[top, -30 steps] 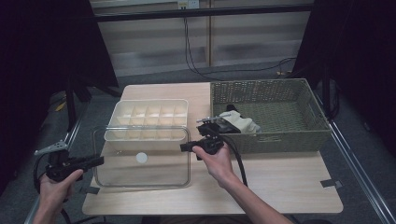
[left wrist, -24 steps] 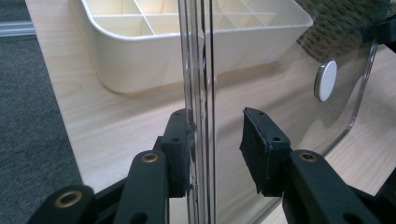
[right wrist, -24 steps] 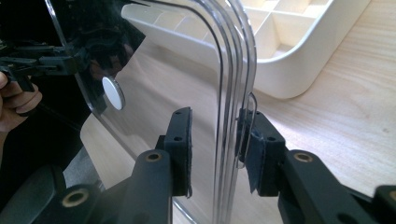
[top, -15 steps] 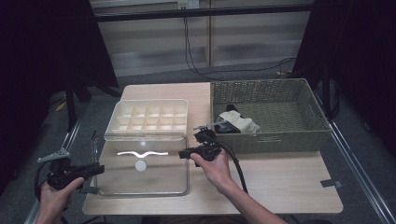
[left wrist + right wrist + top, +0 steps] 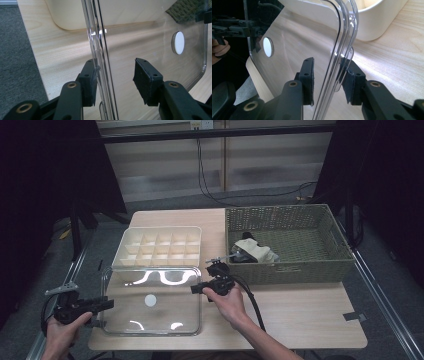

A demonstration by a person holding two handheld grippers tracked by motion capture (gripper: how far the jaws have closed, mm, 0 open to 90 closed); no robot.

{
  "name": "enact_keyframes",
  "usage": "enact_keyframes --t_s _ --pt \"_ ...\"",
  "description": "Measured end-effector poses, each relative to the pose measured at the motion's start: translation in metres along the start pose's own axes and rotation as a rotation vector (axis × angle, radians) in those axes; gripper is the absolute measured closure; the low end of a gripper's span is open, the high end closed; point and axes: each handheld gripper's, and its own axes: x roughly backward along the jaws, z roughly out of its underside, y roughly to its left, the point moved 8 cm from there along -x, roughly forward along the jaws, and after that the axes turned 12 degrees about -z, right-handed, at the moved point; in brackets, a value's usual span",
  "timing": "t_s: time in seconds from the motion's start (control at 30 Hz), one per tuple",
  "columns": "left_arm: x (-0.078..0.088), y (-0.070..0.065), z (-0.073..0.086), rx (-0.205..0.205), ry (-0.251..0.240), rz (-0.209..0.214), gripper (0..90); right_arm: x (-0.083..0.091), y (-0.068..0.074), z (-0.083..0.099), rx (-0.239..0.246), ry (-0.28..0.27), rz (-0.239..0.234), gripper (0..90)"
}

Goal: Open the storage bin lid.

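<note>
The clear lid (image 5: 152, 302) (white disc centred) lies flat, both hand-held grippers loose around its rims.

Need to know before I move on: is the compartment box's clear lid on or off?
Off. The clear lid lies flat on the table, in front of the uncovered compartment box.

So the left gripper (image 5: 115, 82) has its 2 black jaws coming up from the bottom, and the rim of a clear plastic lid (image 5: 155, 62) runs right between them. The left pad sits against the rim edge, the right pad stands clear of it with a visible gap, and the jaws have just been opening. A round white disc (image 5: 178, 42) sits on the lid panel off to the right. Through the clear plastic you can see the light wood table (image 5: 65, 52), and at the top the rounded corner of a cream tray (image 5: 75, 15). Grey floor (image 5: 17, 50) runs down the left, plus a bit of green woven basket (image 5: 185, 11) top right.
</note>
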Motion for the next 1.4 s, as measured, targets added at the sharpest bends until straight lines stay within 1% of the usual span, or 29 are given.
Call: enact_keyframes --t_s 0.1,0.17,0.2,0.27,0.33,0.4,0.43,0.6,0.77,0.8,0.83,0.87,0.9,0.97,1.0,1.03,1.07,1.1,1.13,1.17,1.23,1.3,1.37,1.4 --pt "-0.002 0.000 0.002 -0.008 0.010 -0.010 52.2 -0.002 -0.001 0.001 0.006 0.004 0.006 63.1" --pt "-0.002 -0.001 0.003 -0.014 0.015 -0.010 50.8 -0.004 -0.002 0.003 0.013 0.016 0.020 61.3" --pt "-0.002 -0.001 0.003 -0.023 0.016 -0.012 49.9 -0.005 -0.002 0.004 0.004 0.025 0.026 60.9" --pt "-0.001 -0.001 0.004 -0.011 0.014 -0.011 49.7 -0.006 -0.004 0.006 -0.005 0.024 0.016 60.9" --pt "-0.001 0.000 0.006 -0.017 0.020 -0.018 49.5 -0.008 -0.003 0.006 -0.006 0.029 0.020 60.5" --pt "-0.001 0.001 0.008 -0.015 0.024 -0.012 49.3 -0.010 -0.004 0.006 0.008 0.026 0.018 60.3" --pt "-0.002 0.001 0.009 -0.008 0.019 -0.014 49.1 -0.010 -0.004 0.007 -0.003 0.034 0.019 60.2" --pt "-0.006 0.002 0.014 -0.010 0.041 -0.018 47.7 -0.014 -0.006 0.010 -0.001 0.041 0.027 58.1" --pt "-0.009 0.004 0.018 0.008 0.046 -0.010 47.2 -0.020 -0.010 0.015 -0.012 0.047 0.027 55.8" --pt "-0.010 0.003 0.020 0.013 0.055 -0.006 47.0 -0.021 -0.010 0.016 -0.016 0.047 0.028 55.4" --pt "-0.011 0.005 0.020 0.006 0.054 -0.014 46.8 -0.021 -0.011 0.017 -0.020 0.050 0.028 55.1" --pt "-0.012 0.004 0.020 0.012 0.059 -0.010 46.6 -0.022 -0.012 0.017 -0.020 0.053 0.033 54.5" --pt "-0.013 0.004 0.020 0.017 0.054 -0.013 46.4 -0.023 -0.013 0.018 -0.021 0.054 0.034 54.1" --pt "-0.015 0.005 0.020 0.020 0.059 -0.011 46.1 -0.024 -0.015 0.019 -0.018 0.053 0.034 53.9" --pt "-0.017 0.006 0.020 0.020 0.059 -0.015 45.9 -0.024 -0.016 0.019 -0.027 0.056 0.036 53.6" --pt "-0.018 0.006 0.020 0.012 0.065 -0.012 45.8 -0.025 -0.017 0.020 -0.025 0.058 0.039 52.6" --pt "-0.019 0.006 0.020 0.013 0.062 -0.017 45.6 -0.026 -0.018 0.020 -0.020 0.058 0.043 51.9" --pt "-0.020 0.007 0.020 0.010 0.072 -0.018 45.2 -0.026 -0.018 0.021 -0.022 0.061 0.044 51.5" --pt "-0.022 0.007 0.020 0.011 0.076 -0.023 44.8 -0.027 -0.019 0.022 -0.026 0.065 0.049 51.1" --pt "-0.023 0.008 0.021 0.000 0.080 -0.024 44.2 -0.028 -0.021 0.023 -0.029 0.065 0.052 50.7" --pt "-0.026 0.009 0.021 -0.002 0.083 -0.031 43.9 -0.028 -0.023 0.025 -0.029 0.068 0.050 50.1" --pt "-0.028 0.009 0.021 -0.008 0.091 -0.030 43.7 -0.029 -0.024 0.027 -0.031 0.070 0.056 49.2" --pt "-0.028 0.010 0.021 -0.015 0.101 -0.039 43.7 -0.030 -0.026 0.028 -0.034 0.072 0.058 48.5" --pt "-0.029 0.010 0.020 -0.010 0.095 -0.050 43.8 -0.031 -0.027 0.028 -0.032 0.073 0.056 48.2"
